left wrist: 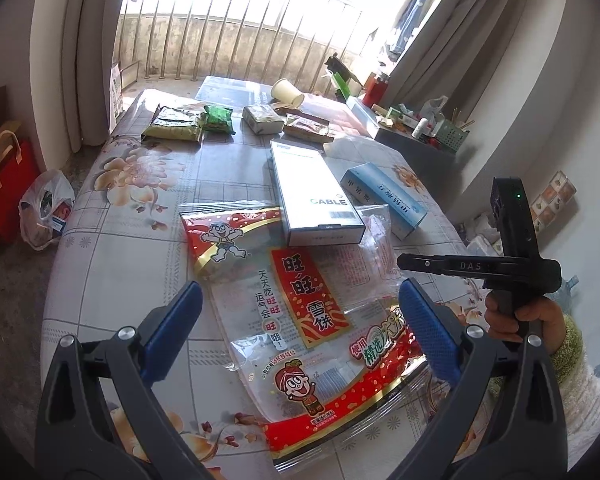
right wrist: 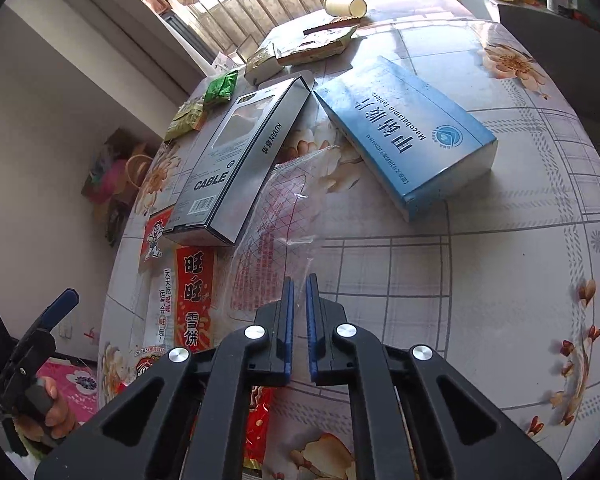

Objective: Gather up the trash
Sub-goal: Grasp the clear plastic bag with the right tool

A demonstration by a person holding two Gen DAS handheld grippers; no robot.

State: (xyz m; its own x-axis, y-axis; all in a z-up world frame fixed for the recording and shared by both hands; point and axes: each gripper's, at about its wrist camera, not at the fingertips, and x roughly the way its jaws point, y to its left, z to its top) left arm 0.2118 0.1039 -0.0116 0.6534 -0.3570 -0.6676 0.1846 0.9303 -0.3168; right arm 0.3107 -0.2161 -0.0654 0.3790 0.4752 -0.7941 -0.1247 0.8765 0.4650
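A large empty red-and-clear snack bag (left wrist: 228, 240) lies flat on the floral table (left wrist: 120, 240). My left gripper (left wrist: 300, 312) hovers open just above it, one blue finger on each side of the bag's middle. A crumpled clear plastic bag (right wrist: 276, 216) lies between the grey CABLE box (right wrist: 228, 160) and the blue tablet box (right wrist: 404, 128). My right gripper (right wrist: 300, 280) is shut, its fingertips pinching the near edge of that clear bag. In the left wrist view the right gripper (left wrist: 404, 261) comes in from the right, held by a hand in a knitted sleeve.
Farther back lie green snack packets (left wrist: 174, 126), torn wrappers and a tipped paper cup (left wrist: 286, 92). A white plastic bag (left wrist: 46, 208) with rubbish and a red carrier bag sit on the floor to the left. A cluttered side table stands at the right.
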